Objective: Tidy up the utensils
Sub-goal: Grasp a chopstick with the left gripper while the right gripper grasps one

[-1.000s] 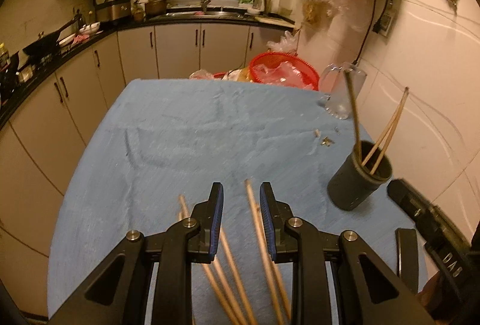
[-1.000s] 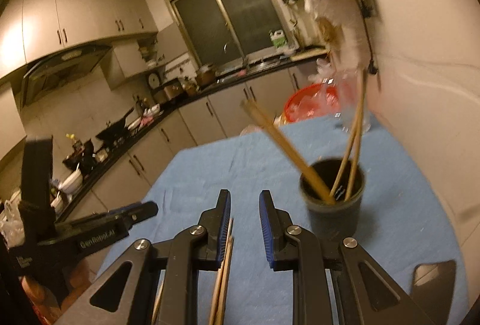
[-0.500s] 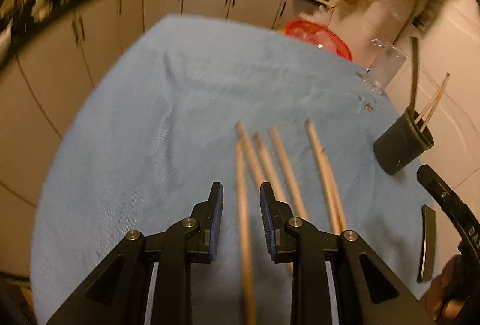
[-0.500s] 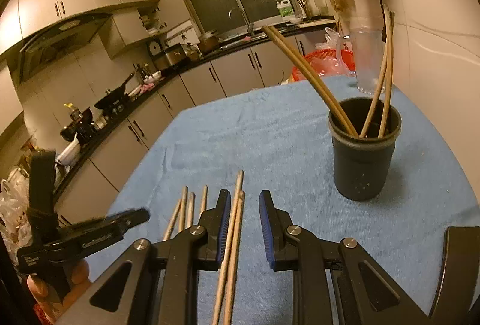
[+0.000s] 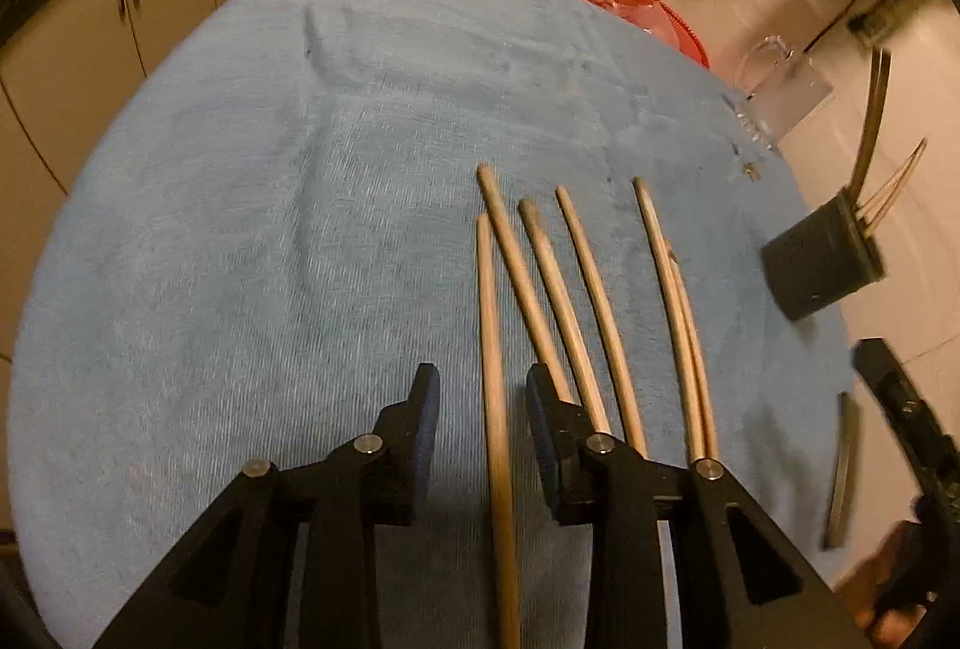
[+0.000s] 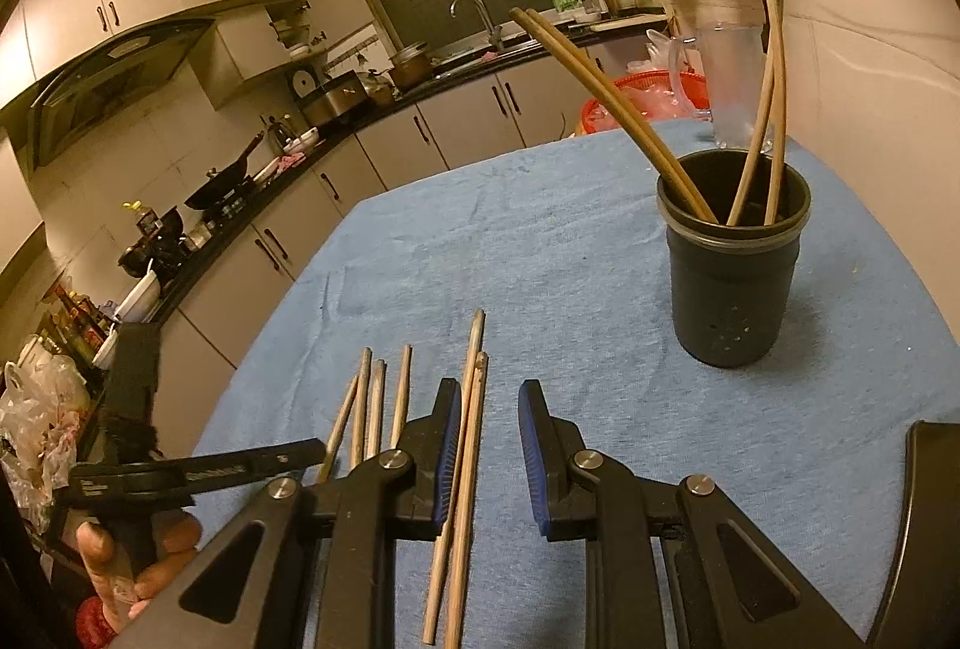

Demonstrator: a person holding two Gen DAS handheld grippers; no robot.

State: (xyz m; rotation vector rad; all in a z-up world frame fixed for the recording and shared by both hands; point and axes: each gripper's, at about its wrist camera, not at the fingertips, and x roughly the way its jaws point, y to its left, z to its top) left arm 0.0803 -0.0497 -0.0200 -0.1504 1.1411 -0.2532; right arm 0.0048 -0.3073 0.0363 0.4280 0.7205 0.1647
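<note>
My left gripper (image 5: 483, 409) is spread apart over the blue cloth (image 5: 240, 241), with one loose chopstick (image 5: 493, 379) running between its jaws; neither pad touches it. My right gripper (image 6: 489, 436) is likewise spread and holds nothing. Two chopsticks (image 6: 465, 463) lie side by side just inside its left jaw, apparently against the pad, though I cannot confirm contact.

Count on the cloth, left wrist view: six loose chopsticks. One lies between my left jaws, three (image 5: 558, 289) fan out just to its right, and two more (image 5: 675, 313) lie touching each other further right. Their near ends are hidden under the gripper frame. The right wrist view agrees: four (image 6: 372, 409) left of the jaw, plus the pair.

Beyond these stands one dark cup (image 6: 729, 259), upright on the cloth, well apart from the loose sticks. It holds four chopsticks: two (image 6: 606, 91) leaning left, two (image 6: 765, 109) leaning right against the rim. Their lower ends are hidden inside the cup.

Behind the cup are one clear pitcher (image 6: 723, 73) and one red basket (image 6: 645, 100), the basket partly hidden and its contents unclear.

The left wrist view is blurred; the small specks (image 5: 747, 169) near the pitcher cannot be identified. In the right wrist view my left hand (image 6: 129, 565) is cut off at the frame edge.
</note>
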